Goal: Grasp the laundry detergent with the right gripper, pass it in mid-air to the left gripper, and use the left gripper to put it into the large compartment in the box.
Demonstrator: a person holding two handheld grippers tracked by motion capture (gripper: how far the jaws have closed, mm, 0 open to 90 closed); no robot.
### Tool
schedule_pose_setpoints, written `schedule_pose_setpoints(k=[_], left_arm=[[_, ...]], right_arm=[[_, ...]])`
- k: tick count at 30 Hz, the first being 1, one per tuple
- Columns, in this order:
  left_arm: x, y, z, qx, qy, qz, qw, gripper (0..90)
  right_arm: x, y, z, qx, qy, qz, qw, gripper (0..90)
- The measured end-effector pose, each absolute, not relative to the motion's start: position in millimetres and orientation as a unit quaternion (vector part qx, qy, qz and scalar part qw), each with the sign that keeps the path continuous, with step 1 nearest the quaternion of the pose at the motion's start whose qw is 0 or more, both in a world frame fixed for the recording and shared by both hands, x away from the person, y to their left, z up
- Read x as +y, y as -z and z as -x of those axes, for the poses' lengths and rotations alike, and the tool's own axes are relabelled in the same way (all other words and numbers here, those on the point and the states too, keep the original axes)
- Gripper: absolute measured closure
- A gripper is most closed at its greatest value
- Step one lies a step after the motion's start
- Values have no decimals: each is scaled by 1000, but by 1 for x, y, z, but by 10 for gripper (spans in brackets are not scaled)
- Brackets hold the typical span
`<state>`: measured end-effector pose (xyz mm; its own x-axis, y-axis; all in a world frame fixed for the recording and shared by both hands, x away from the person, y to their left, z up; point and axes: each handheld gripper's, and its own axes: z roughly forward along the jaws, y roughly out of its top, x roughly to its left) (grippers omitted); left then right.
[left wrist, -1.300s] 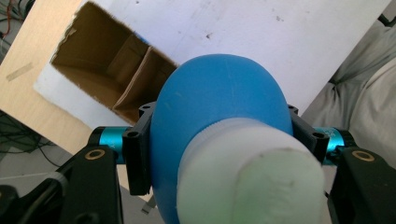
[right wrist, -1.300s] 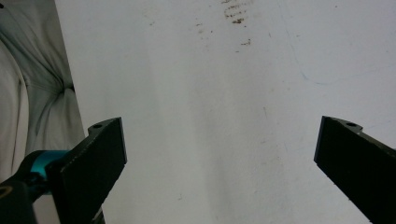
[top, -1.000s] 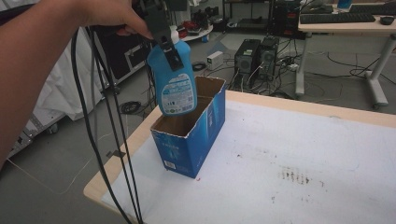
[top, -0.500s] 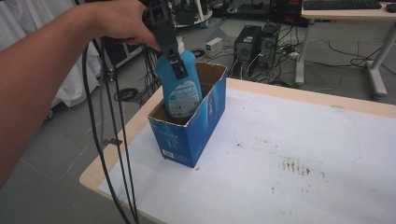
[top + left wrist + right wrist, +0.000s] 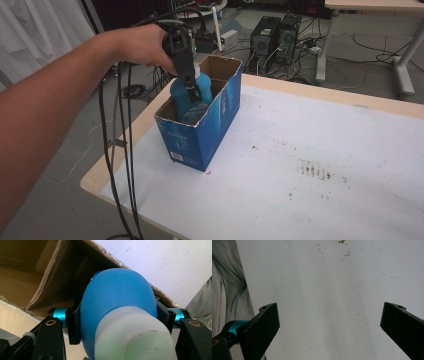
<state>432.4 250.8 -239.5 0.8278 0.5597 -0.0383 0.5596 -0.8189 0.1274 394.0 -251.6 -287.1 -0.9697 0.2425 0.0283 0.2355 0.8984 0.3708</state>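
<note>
A blue plastic bottle point(image 5: 186, 97) with a white cap stands mostly inside an open blue cardboard box point(image 5: 220, 120) near the table's left edge. My left gripper point(image 5: 192, 92) is shut on the bottle's upper body and reaches down into the box. In the left gripper view the bottle point(image 5: 117, 297) sits squeezed between both black jaws, its white cap point(image 5: 135, 337) nearest the camera and the box's brown inner wall point(image 5: 30, 270) behind it. In its own view my right gripper point(image 5: 329, 325) hangs open over the bare white table cover with nothing between its jaws.
The white table cover point(image 5: 320, 150) carries dark specks at its middle right. Black cables point(image 5: 120, 165) trail from my left hand past the table's left edge. Computer towers point(image 5: 275, 32) and a desk leg point(image 5: 405, 75) stand on the floor beyond the table.
My left hand has lowered the bottle from above the box down into it, so only the bottle's upper half shows above the box rim.
</note>
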Motion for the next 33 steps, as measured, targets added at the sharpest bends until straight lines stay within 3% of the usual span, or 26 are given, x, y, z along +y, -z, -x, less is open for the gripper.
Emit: schedule_pose_setpoints(k=[19,33], left_arm=[[254,277,-434,293,15,-955,51,379],[255,279,-437,305,11,-950,67,377]], right_arm=[[-253,294,-395,974,-189,-128,5,17],[-252,295,-394,974,-189,-121,5,17]])
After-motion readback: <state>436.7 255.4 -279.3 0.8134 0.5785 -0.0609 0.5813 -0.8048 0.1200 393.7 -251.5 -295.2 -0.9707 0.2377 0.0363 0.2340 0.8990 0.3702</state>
